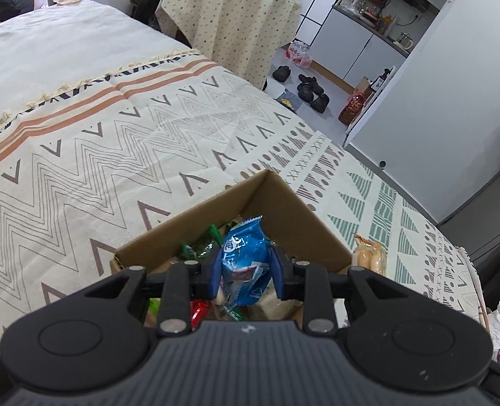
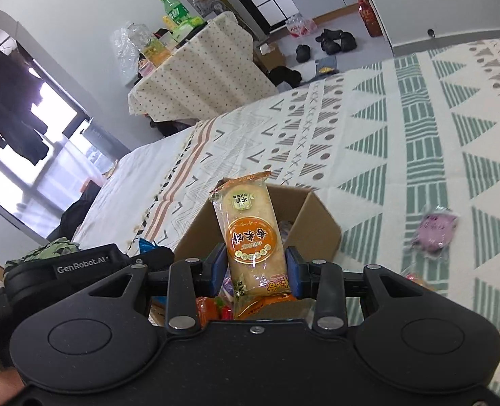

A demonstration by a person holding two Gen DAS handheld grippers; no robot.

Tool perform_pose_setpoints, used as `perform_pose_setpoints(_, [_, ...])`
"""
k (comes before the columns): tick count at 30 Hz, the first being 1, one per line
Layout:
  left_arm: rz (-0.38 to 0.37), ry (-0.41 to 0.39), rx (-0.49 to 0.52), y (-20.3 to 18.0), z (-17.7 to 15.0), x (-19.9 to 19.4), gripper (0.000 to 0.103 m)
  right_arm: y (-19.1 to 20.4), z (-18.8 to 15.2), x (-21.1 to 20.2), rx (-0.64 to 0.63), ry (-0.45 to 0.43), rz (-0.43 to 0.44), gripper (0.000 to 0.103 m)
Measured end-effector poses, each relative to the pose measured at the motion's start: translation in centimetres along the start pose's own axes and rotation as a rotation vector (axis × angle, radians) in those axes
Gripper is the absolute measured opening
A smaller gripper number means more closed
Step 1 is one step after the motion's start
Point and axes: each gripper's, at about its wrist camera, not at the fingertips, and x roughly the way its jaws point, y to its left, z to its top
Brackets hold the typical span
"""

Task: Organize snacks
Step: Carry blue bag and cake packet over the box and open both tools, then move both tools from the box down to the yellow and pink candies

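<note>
Nearest our lens, the left claw (image 1: 246, 270) pinches a blue snack packet (image 1: 241, 264) between its blue pads, holding it upright over an open cardboard box (image 1: 277, 209) that sits on a bed spread with a patterned blanket (image 1: 114, 155). Inside the box we see green wrappers (image 1: 199, 247) and a red one (image 1: 199, 309) among other snacks, most of them hidden by the claw. Just beside the box's right wall lies a pale packet with an orange end (image 1: 370, 253) on the blanket.

Across on our other side, the right claw (image 2: 255, 272) grips an orange rice-cracker packet (image 2: 250, 237), standing it upright above the same box (image 2: 317, 223); orange and red wrappers (image 2: 216, 308) show below it. Left of that claw, the dark body of our other gripper (image 2: 80, 267) is in view. To the right, well apart from the box, a purple packet (image 2: 434, 230) rests on the blanket, too blurred for us to read, and what may be another snack (image 2: 415, 279) peeks out near the right claw's arm. Beyond the bed stands a cloth-draped table (image 2: 199, 77) loaded with bottles, with dark shoes (image 2: 334, 42) on the floor.
</note>
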Motion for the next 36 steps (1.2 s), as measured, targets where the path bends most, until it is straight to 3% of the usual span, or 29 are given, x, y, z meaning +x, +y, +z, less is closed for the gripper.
perform_pose_setpoints(6, [-0.020,0.032,-0.030,1.2,1.0,1.1,0.033,0.5,-0.3,1.6,0.011,0.024,-0.004,0.036])
perform_pose_setpoints(13, [-0.003,0.046,-0.013,1.7,1.6,1.4,0.060,1.1,0.2,3.1,0.036,0.016,0.027,0.037])
perform_pose_setpoints(15, [-0.002,0.050,-0.003,1.7,1.6,1.3,0.065,1.2,0.2,3.3,0.039,0.010,0.043,0.044])
perform_pose_setpoints(23, [0.003,0.063,0.039,0.7,0.9,0.7,0.083,0.8,0.2,2.1,0.025,-0.015,-0.025,0.071])
perform_pose_setpoints(27, [0.003,0.060,0.063,-0.3,0.2,-0.2,0.086,0.7,0.3,0.8,0.024,-0.040,-0.034,0.082])
perform_pose_setpoints(36, [-0.006,0.051,0.122,-3.0,-1.6,-1.6,0.087,-0.6,0.7,-2.1,0.038,-0.090,-0.098,0.090])
